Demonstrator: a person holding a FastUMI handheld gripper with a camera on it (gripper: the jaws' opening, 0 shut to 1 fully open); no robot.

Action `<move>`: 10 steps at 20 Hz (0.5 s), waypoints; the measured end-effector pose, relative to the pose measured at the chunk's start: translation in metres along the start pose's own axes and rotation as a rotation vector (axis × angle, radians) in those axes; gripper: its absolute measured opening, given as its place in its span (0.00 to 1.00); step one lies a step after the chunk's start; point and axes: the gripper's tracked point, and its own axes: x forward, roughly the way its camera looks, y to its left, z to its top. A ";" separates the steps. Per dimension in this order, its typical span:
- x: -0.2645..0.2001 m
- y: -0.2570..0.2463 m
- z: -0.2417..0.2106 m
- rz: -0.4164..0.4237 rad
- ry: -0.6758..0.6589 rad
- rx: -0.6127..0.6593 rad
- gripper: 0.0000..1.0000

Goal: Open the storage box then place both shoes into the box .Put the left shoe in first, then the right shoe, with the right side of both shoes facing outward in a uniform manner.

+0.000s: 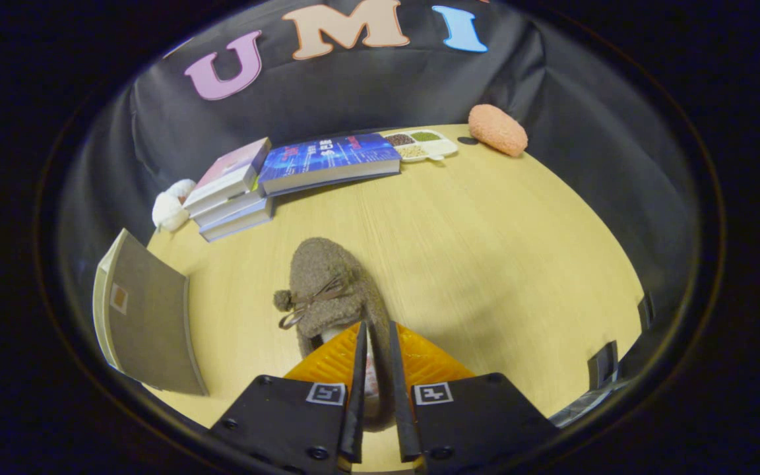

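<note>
On wooden table (485,264) | gripper (377,349) clamped on brown shoe (327,284) | books (274,178) beyond

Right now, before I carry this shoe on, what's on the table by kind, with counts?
Fuzzy brown shoes: 1, the shoe, its heel wall pinched between the gripper fingers.
Books: 4, three in a stack and one blue book beside it.
Divided snack trays: 1, the tray.
Orange fluffy items: 1.
White fluffy items: 1.
Grey box panel: 1.
Total: 9
</note>
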 end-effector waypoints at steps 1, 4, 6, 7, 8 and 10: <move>0.003 0.000 -0.005 -0.003 0.018 -0.017 0.25; 0.011 0.000 -0.009 -0.007 0.036 -0.057 0.26; 0.017 -0.001 -0.012 -0.010 0.050 -0.071 0.26; 0.019 0.000 -0.016 -0.007 0.067 -0.078 0.27; 0.021 0.000 -0.018 -0.008 0.081 -0.088 0.27; 0.033 -0.002 -0.019 -0.010 0.082 -0.087 0.28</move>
